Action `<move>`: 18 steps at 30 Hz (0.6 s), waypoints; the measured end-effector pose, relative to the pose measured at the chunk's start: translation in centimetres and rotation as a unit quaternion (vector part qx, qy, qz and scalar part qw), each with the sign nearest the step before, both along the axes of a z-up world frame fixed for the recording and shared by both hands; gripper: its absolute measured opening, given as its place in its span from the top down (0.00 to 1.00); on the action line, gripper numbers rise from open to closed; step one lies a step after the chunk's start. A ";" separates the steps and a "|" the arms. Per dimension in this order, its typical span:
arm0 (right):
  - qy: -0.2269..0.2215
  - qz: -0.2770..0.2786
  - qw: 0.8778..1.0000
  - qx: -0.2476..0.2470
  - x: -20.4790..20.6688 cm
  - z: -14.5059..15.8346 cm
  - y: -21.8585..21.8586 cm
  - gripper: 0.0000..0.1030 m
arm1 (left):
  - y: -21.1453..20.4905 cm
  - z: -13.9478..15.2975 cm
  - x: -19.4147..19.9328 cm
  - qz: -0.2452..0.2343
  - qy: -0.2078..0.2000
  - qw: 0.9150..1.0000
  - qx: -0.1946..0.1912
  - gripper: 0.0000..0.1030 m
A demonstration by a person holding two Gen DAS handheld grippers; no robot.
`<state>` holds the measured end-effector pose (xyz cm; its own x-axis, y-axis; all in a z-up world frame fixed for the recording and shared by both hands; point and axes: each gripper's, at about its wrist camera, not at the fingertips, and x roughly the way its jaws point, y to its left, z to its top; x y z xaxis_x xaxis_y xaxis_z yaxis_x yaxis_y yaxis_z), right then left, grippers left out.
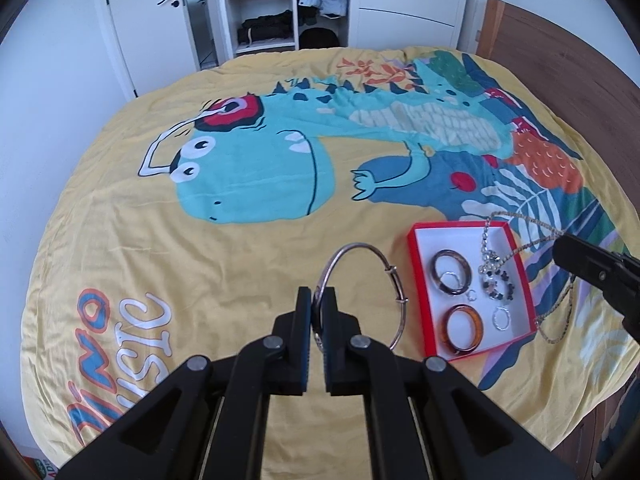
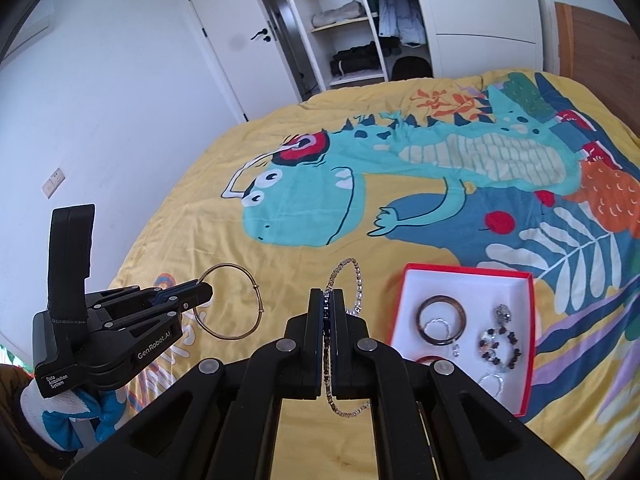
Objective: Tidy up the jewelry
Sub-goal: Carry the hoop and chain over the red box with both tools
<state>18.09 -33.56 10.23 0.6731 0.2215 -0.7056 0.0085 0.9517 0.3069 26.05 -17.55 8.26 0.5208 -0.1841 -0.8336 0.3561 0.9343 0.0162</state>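
1. Left wrist view: the left gripper (image 1: 317, 300) is clamping its jaws on the rim of a thin metal bangle (image 1: 362, 292), gripping one side so the hoop is standing out in front and hanging free above the yellow dinosaur bedspread (image 1: 200, 248). Holding it by the edge is probably keeping the ring clear for lowering into the red box (image 1: 412, 264), which is sitting just to the right on the bedspread. The box is already holding a dark bangle (image 1: 450, 272), an amber bangle (image 1: 464, 326), a beaded bracelet (image 1: 496, 280) and small rings (image 1: 501, 317). The right gripper is entering at the right edge with a chain (image 1: 560, 312) trailing from it beside the box.

2. Right wrist view: the right gripper (image 2: 329, 300) is pinching its jaws together on the sparkly chain (image 2: 354, 280), which is looping above and drooping below the fingers; gripping it mid-length is keeping both ends off the bed. The left gripper (image 2: 200, 294) is showing at left, gripping the thin metal bangle (image 2: 232, 302). The red box (image 2: 528, 344) is lying right of the chain, so both pieces are waiting outside it.
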 end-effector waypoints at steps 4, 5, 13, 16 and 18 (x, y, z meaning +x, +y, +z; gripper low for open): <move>-0.003 -0.018 1.000 0.000 -0.8 0.3 -2.0 0.97 | -2.4 0.2 -0.2 -0.018 0.001 1.000 -0.002 0.96; -0.002 -0.021 1.000 0.000 -0.9 0.3 -2.6 0.97 | -2.9 0.2 -0.2 -0.021 0.002 1.000 -0.002 0.96; 0.006 -0.055 0.998 0.004 -2.1 -0.9 -7.0 0.97 | -7.7 -1.3 -0.4 -0.049 0.020 0.999 -0.007 0.96; 0.012 -0.068 0.998 0.006 -2.3 -1.7 -8.4 0.97 | -9.6 -2.4 -0.4 -0.061 0.029 0.998 -0.006 0.96; 0.016 -0.075 0.997 0.006 -2.4 -2.3 -9.3 0.97 | -10.6 -3.2 -0.3 -0.068 0.036 0.997 -0.006 0.96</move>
<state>15.73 -42.85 7.94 0.6761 0.1298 -0.7253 0.1597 0.9352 0.3161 25.76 -28.18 5.05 0.4297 -0.2583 -0.8653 0.4793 0.8773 -0.0239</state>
